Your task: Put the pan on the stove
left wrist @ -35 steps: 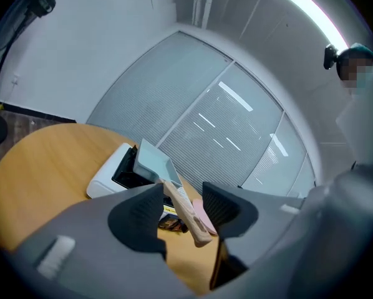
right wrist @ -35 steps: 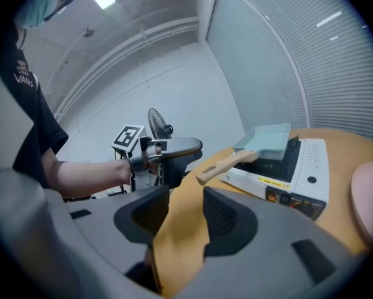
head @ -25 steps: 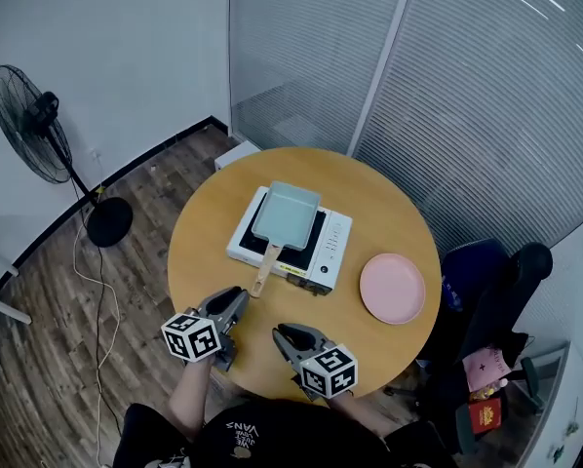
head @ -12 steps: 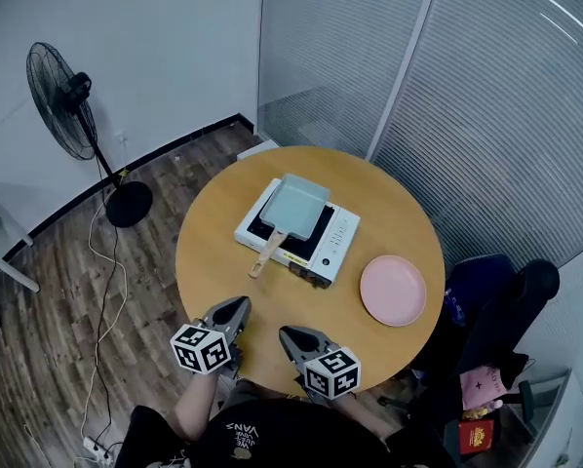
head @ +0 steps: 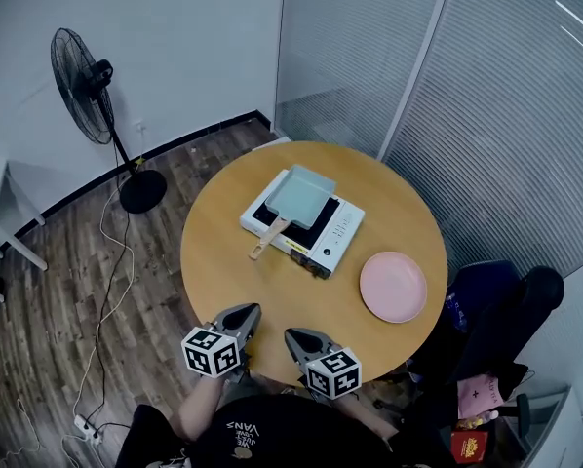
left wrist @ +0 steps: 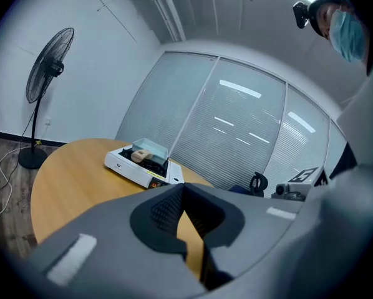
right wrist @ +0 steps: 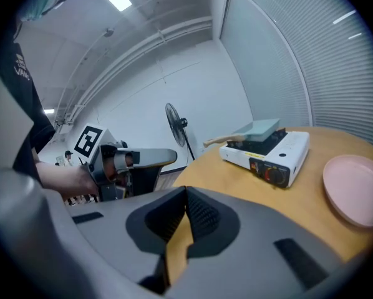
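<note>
Round wooden table point(head: 213, 252) lies ahead of both sets of jaws. Both grippers sit at its near edge, further back from the middle than a second ago. Head camera has shifted too, so the floor fan point(head: 87, 71) far off to the left of the jaws shows more fully.

White stove point(head: 306, 224) is straight ahead of the jaws, well apart from them, same spot on the table as before. Pink plate point(head: 393, 287) is ahead and right of the right jaws, beside the stove, not touching it.

Pan point(head: 299, 195) is on the stove, over the dark burner area, with its wooden handle sticking out past the stove's left edge toward the jaws. No change from the earlier frames, and nothing is touching it.

Left gripper point(head: 245, 312): jaws together, nothing between them; they were partly apart a second ago. Right gripper point(head: 293, 337): same, jaws closed on nothing, also narrowed since then. The two grippers sit side by side, near each other, tips pointing at the stove.
</note>
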`<action>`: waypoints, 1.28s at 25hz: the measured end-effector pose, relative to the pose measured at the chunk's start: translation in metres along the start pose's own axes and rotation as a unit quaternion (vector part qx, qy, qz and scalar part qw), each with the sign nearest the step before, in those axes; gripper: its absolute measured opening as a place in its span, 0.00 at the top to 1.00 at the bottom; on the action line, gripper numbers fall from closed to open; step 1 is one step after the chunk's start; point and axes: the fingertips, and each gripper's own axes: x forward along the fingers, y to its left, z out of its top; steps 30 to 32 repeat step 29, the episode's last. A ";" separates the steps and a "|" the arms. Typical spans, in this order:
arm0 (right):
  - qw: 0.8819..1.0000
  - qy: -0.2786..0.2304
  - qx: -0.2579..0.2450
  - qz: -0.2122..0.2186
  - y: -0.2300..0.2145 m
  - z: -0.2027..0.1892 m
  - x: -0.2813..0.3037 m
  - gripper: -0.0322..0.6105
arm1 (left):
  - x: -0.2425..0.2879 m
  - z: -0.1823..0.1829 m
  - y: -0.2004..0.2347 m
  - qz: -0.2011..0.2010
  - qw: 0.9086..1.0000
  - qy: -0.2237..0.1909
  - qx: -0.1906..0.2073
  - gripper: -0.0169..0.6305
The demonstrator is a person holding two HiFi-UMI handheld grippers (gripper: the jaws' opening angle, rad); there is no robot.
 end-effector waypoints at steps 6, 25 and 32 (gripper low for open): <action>1.000 0.016 -0.008 -0.010 -0.004 -0.018 -0.016 0.93 | -0.004 -0.020 -0.015 0.007 1.000 0.009 0.003 0.96; 0.999 0.020 -0.008 -0.029 -0.021 -0.027 -0.036 0.93 | 0.007 -0.040 -0.039 -0.010 0.999 0.035 0.001 0.96; 0.999 0.022 -0.008 -0.030 -0.023 -0.027 -0.036 0.93 | 0.008 -0.039 -0.039 -0.012 0.999 0.035 -0.002 0.96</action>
